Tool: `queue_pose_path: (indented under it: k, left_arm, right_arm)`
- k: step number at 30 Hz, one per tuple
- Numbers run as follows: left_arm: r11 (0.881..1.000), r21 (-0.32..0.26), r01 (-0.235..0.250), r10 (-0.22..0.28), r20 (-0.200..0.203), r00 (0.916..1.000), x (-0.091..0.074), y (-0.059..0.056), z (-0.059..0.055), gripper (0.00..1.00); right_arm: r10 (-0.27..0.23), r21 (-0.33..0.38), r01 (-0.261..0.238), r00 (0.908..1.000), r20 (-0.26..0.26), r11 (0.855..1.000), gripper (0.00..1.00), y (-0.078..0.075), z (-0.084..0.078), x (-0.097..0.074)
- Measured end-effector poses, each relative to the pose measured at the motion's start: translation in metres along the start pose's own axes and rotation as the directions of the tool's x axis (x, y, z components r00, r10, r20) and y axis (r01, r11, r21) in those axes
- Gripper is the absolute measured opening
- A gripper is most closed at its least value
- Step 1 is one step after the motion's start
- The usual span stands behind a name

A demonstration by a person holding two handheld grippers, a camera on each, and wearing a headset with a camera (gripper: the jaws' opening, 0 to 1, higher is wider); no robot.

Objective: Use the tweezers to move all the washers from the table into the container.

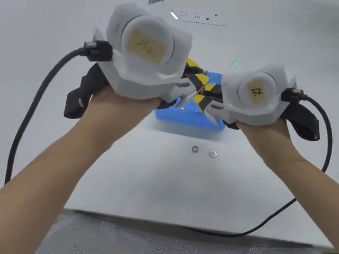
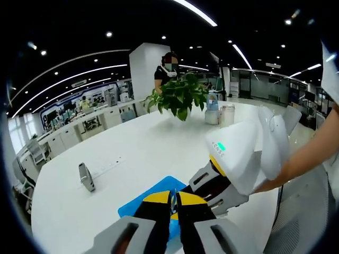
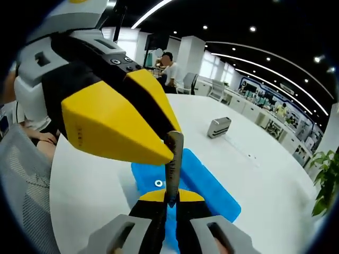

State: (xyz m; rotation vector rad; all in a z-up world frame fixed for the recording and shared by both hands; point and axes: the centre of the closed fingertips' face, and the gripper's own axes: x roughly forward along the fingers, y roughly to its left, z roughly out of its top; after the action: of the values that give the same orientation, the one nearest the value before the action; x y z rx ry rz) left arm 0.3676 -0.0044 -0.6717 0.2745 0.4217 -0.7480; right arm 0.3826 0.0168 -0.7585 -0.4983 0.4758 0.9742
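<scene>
My right gripper (image 3: 170,198) is shut on the metal tweezers (image 3: 173,159), which rise from between its jaws. The tweezers' far end meets the yellow tip of my left gripper (image 3: 165,153), whose jaws (image 2: 174,203) stand together with a thin metal blade between them. Both grippers meet tip to tip above the blue container (image 1: 180,115), left (image 1: 196,79) and right (image 1: 204,100). One washer (image 3: 158,183) lies inside the container (image 3: 212,185). Two washers (image 1: 195,149) (image 1: 213,154) lie on the white table just in front of it.
A power strip (image 1: 204,17) lies at the table's far side. A small metal block (image 2: 86,176) stands on the table, and a potted plant (image 2: 180,95) stands farther off. Black cables (image 1: 32,116) trail from both grippers. The table's front edge (image 1: 159,222) is near me.
</scene>
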Motion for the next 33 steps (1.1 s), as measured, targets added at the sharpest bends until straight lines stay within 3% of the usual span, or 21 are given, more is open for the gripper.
queue_pose_path:
  k: [5,14,18,20,25,30,32,33]
  left_arm:
    - [1.0,-0.009,0.002,-0.002,-0.016,0.9999,0.009,-0.001,-0.007,0.0]
    - [0.999,-0.024,0.033,-0.033,-0.001,0.9995,-0.001,-0.004,-0.003,0.0]
    - [0.998,0.004,0.062,-0.062,0.009,0.998,-0.011,-0.008,0.003,0.0]
    - [0.995,0.055,0.082,-0.082,0.007,0.9966,-0.018,-0.013,0.006,0.0]
    - [0.985,0.124,0.121,-0.123,0.012,0.9923,-0.033,-0.024,0.012,0.0]
    - [0.957,0.226,0.184,-0.172,-0.071,0.9825,-0.04,-0.035,0.004,0.0]
    - [0.947,0.253,0.196,-0.183,-0.074,0.9803,-0.042,-0.038,0.003,0.0]
    - [0.939,0.264,0.22,-0.205,-0.084,0.9753,-0.043,-0.042,0.002,0.0]
  right_arm:
    - [-0.001,0.016,0.001,0.9999,-0.016,1.0,0.01,-0.001,-0.007,0.004]
    - [-0.003,0.013,0.003,1.0,0.001,1.0,0.02,0.002,-0.002,-0.001]
    - [-0.006,0.009,0.005,0.9998,0.02,1.0,0.03,0.004,0.004,-0.01]
    - [-0.006,-0.009,0.006,0.9994,0.033,1.0,0.04,0.006,0.007,-0.016]
    - [0.014,-0.02,-0.013,0.9979,0.064,1.0,0.06,0.014,0.015,-0.032]
    - [0.065,-0.039,-0.061,0.994,0.088,0.997,0.12,0.03,0.021,-0.043]
    - [0.084,-0.04,-0.081,0.993,0.082,0.996,0.14,0.036,0.019,-0.045]
    - [0.098,-0.039,-0.096,0.992,0.079,0.995,0.14,0.04,0.017,-0.046]
